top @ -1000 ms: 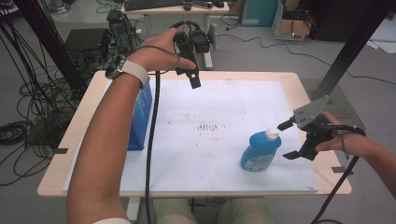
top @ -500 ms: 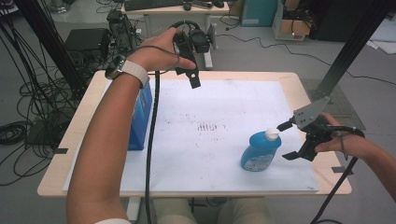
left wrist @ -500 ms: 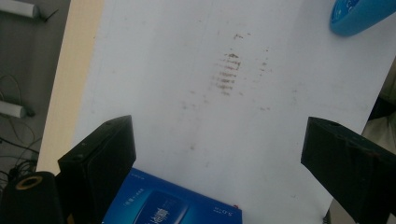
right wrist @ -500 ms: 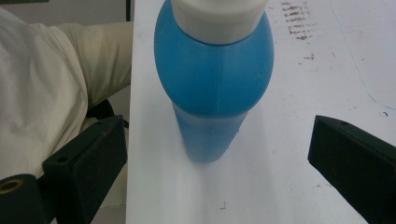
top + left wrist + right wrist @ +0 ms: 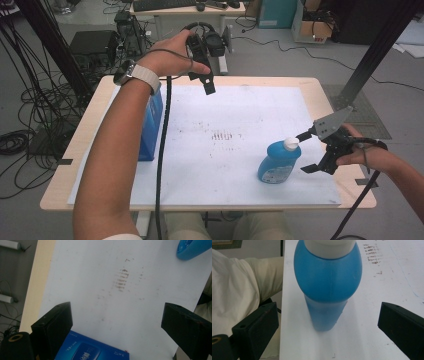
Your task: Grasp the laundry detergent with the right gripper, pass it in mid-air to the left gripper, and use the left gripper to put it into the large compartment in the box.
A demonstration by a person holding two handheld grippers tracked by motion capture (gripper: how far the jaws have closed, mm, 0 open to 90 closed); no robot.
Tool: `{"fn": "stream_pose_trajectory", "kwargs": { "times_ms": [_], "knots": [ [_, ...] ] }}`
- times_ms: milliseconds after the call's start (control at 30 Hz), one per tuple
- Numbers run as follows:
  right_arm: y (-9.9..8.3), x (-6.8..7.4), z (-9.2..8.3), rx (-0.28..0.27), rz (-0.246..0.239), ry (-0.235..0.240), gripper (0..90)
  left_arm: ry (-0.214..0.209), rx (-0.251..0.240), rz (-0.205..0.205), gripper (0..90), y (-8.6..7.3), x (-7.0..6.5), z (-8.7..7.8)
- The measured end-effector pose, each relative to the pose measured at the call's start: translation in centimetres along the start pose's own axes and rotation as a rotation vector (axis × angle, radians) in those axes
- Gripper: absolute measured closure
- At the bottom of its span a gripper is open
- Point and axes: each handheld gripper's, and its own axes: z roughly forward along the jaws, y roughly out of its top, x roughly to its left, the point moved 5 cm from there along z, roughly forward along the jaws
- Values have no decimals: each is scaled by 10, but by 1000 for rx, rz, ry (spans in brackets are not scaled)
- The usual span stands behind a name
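Near the right front corner of the white sheet-covered wooden table (image 5: 320,87), the squat blue plastic bottle with a white cap (image 5: 279,162) stands upright, just inside the front edge. The right gripper (image 5: 306,151) sits level beside it on the side of the table's right edge, its jaws spread wide and pointing at the bottle; in the right gripper view the bottle (image 5: 328,287) stands ahead of the two jaws, framed by the gap between them with clear space on either side, so nothing is gripped yet. The left gripper (image 5: 205,82) hangs above the far edge, left of centre, its jaws likewise wide apart and empty, looking down on the sheet and on the blue rectangular carton (image 5: 91,348) that stands by the left edge. The step in hand looks like the approach to grasp the bottle. The next move would call for sliding the right gripper forward until the jaws flank the bottle's body below the shoulder, then closing evenly so that it doesn't tip towards the front edge.
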Motion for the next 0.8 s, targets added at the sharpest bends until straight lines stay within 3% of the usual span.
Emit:
{"fn": "stream_pose_trajectory", "kwargs": {
  "times_ms": [133, 200, 300, 400, 800],
  "knots": [
    [-3, 0, 2, 3, 5, 2, 34, 1, 8, 2, 104, 0, 0, 0],
    [-5, -4, 4, 2, -50, 1, 36, 0, -5, 1, 105, 1, 0, 1],
    [-6, -5, 6, -5, -59, 3, 36, -1, -1, 2, 104, 1, 0, 0],
    [-6, -3, 6, 6, -38, 6, 38, 1, 8, 2, 104, 0, 0, 0],
    [-5, -4, 8, -8, -44, 5, 38, 0, 6, 4, 105, 1, 1, 0]
  ]
}}
